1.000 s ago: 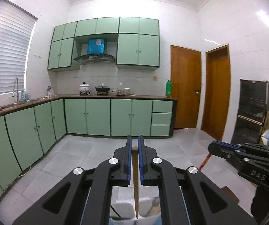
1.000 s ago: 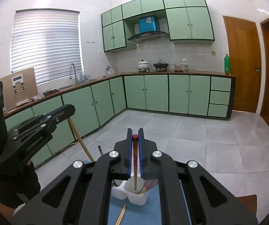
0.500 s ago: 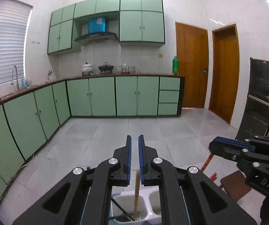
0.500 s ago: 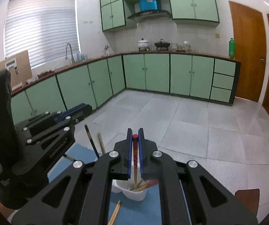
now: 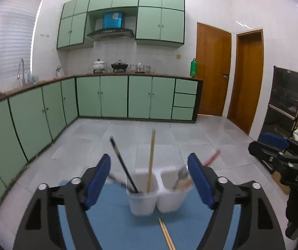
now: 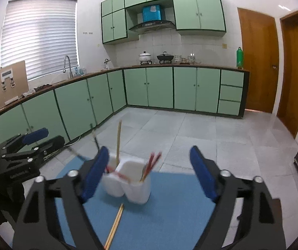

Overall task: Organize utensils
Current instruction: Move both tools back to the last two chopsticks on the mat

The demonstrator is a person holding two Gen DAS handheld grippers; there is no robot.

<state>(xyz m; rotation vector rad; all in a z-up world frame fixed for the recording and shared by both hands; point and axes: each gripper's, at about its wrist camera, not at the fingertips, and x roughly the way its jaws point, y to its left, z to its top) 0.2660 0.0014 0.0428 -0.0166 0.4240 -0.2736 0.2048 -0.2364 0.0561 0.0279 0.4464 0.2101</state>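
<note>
Holder (image 5: pixel 149 200): white, smooth, two rounded cups joined side by side; stands upright on the mat, in front of both grippers.
Left cup: holds a pale wooden chopstick (image 5: pixel 151 158), thin and straight, long axis almost upright, top end leaning slightly right; beside it a black chopstick (image 5: pixel 123 164), slanting up and to the left.
Right cup: red chopsticks (image 6: pixel 152 163), tips down in the cup, upper ends fanning up and to the right; blurred in both views.
Loose pair (image 6: pixel 114 225): two pale wooden chopsticks lying flat and parallel on the mat, just short of the holder, long axis running from the near edge toward the holder.
Mat (image 6: pixel 169 204): blue, flat, matte, covering the surface under the holder.
Left gripper (image 5: pixel 149 179): black frame, blue pads; jaws opening, spread wide, holder seen between them, nothing gripped or touched.
Right gripper (image 6: pixel 149 173): same build; jaws opening, spread wide, holder seen between them, nothing gripped.
Floor (image 5: pixel 190 137): pale grey glossy tiles beyond the mat.
Cabinets (image 6: pixel 159 87): green flat doors with dark edging, along the far walls.
</note>
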